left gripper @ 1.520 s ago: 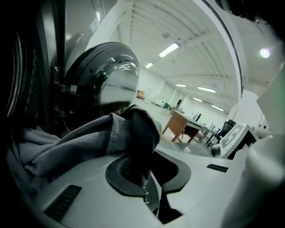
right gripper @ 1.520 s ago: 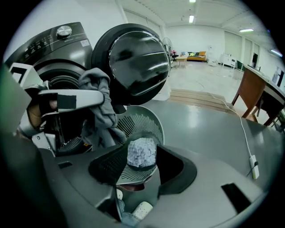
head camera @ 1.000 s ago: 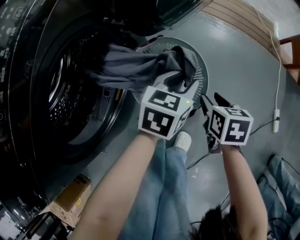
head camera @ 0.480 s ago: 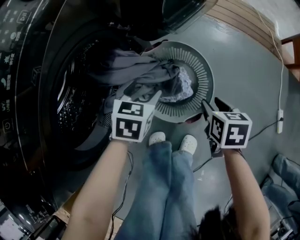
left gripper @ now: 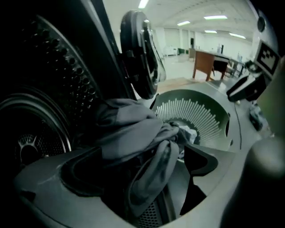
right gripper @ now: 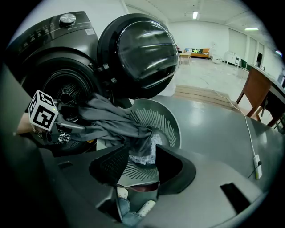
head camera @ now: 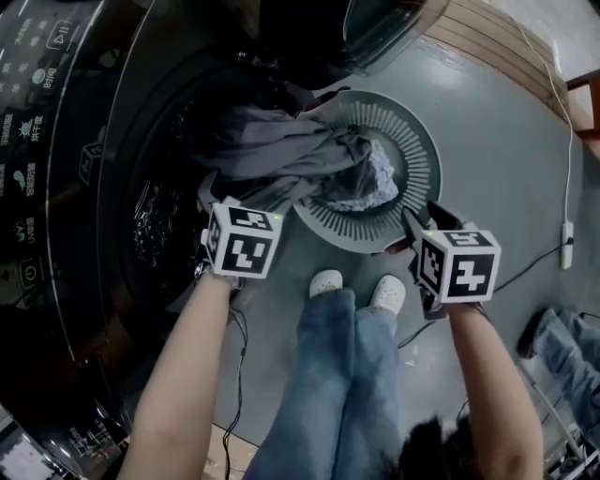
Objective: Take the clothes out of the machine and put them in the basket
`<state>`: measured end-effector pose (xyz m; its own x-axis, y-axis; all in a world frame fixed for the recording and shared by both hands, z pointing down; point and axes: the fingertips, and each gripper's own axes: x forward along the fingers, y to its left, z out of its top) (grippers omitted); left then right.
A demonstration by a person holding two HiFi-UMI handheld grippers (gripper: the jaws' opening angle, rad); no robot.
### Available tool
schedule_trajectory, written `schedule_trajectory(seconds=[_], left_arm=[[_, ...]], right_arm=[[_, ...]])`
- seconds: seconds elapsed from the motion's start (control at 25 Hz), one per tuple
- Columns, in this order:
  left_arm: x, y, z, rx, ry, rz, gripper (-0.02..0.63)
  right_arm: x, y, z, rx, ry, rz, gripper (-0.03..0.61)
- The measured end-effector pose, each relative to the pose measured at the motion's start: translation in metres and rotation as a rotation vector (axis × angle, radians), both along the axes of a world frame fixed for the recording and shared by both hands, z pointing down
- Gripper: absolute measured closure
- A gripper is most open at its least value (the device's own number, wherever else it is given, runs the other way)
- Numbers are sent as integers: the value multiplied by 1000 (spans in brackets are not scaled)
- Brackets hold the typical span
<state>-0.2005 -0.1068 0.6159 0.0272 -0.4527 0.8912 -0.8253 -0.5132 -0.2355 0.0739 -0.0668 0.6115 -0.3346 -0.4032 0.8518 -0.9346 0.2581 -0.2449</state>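
Status: mid-transfer, not done. Grey garment [head camera: 281, 155] bridges the washer [head camera: 94, 309] mouth and the basket [head camera: 417, 141]: one end over the basket rim and down inside, the rest still draped on the drum lip. So that piece counts as half out. A light patterned cloth [head camera: 377, 176] lies in the basket bottom, partly under the grey end, i.e. at least one item looks fully moved. Basket sits on the floor [head camera: 506, 159] right in front of the open door [head camera: 384, 28], touching or nearly touching the washer front; can't tell which.

Left tool [left gripper: 144, 156]: jaws have just been opening, now spread wide. A hanging fold of the grey garment shows in the gap btwn them but pads don't press it, so no grip. It's at the drum lip, by the washer-side end of the garment.

Right tool [right gripper: 140, 153]: jaws part open, nothing btwn them; only basket and cloth seen beyond. Hovers just beside the basket's near rim, idle.

Left to do, my read: grab the washer-side part of the grey piece, pull it clear of the lip, drop it in the basket. Then check the drum; inside is too dark to say if more laundry is there. Risk: garment's tail snags on the door seal or slides to the floor.
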Motion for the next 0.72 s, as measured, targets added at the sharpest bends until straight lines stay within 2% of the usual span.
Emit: schedule_trajectory(seconds=[0.12, 0.36, 0.52, 0.72], left_arm=[[-11, -2, 19, -30, -139, 104, 53], [-45, -27, 46, -45, -288, 95, 46], [-45, -40, 60, -13, -336, 112, 46], [-41, -49, 74, -44, -343, 95, 46]], right_arm=[[-4, -3, 4, 1, 3, -10, 390], [-9, -2, 20, -15, 8, -26, 390], [-17, 1, 33, -25, -6, -27, 390], [-24, 4, 40, -32, -23, -21, 391]])
